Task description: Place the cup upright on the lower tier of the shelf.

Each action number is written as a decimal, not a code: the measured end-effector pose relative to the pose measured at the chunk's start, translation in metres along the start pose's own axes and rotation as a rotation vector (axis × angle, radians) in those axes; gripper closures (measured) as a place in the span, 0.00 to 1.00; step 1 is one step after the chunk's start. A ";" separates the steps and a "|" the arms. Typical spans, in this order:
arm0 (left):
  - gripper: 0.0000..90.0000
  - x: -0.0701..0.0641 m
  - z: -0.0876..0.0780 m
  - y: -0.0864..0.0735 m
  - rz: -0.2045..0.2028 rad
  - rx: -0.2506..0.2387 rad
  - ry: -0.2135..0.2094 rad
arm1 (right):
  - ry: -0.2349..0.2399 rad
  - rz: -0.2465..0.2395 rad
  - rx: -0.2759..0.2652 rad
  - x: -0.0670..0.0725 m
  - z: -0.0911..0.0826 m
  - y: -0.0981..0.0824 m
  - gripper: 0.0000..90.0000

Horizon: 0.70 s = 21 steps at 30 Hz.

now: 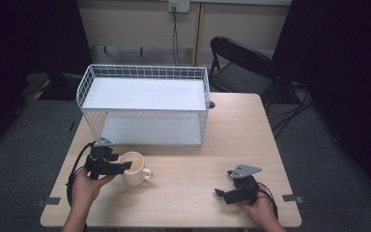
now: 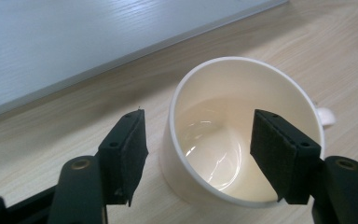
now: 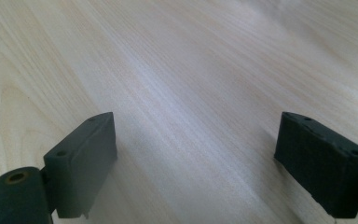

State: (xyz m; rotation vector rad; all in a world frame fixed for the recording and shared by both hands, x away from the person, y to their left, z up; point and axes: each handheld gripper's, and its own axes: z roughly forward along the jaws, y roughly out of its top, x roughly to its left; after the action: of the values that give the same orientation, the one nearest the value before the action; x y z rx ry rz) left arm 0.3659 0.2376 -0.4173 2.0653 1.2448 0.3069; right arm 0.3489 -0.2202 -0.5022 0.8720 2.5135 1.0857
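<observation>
Straddling mug [image 2: 223, 140] wall — left tongs [image 2: 198, 154] | mug upright | handle right

Your left hand-held gripper [image 1: 121, 167] straddles the near wall of the mug [image 1: 134, 169]: one jaw inside the bowl, the other outside it. The mug stands on the desk [image 1: 222, 145], its handle on the far side from that gripper. Behind it stands the wire shelf [image 1: 145, 104]. Your right hand-held gripper [image 1: 222, 193] sits well apart, rightward, over bare desk.

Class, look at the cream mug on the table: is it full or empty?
Empty. The left gripper view looks straight into the mug and shows its bare glossy bottom, no liquid.
</observation>
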 end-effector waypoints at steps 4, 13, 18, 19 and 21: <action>0.45 0.001 0.004 -0.001 -0.003 0.002 0.008 | 0.000 0.000 0.000 0.000 0.000 0.000 0.13; 0.61 0.003 0.011 -0.004 -0.025 0.014 0.009 | 0.000 0.000 0.000 0.000 0.000 0.000 0.13; 0.66 0.004 0.013 -0.004 -0.029 0.013 0.014 | 0.000 0.000 0.000 0.000 0.000 0.000 0.13; 0.66 0.004 0.014 -0.004 -0.027 0.013 0.017 | 0.000 0.000 0.000 0.000 0.000 0.000 0.13; 0.69 0.004 0.014 -0.004 -0.026 0.016 0.019 | 0.000 0.000 0.000 0.000 0.000 0.000 0.13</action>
State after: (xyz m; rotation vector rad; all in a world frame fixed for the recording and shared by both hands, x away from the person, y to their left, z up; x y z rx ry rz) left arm 0.3725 0.2359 -0.4313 2.0624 1.2890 0.3059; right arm 0.3489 -0.2202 -0.5022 0.8724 2.5135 1.0856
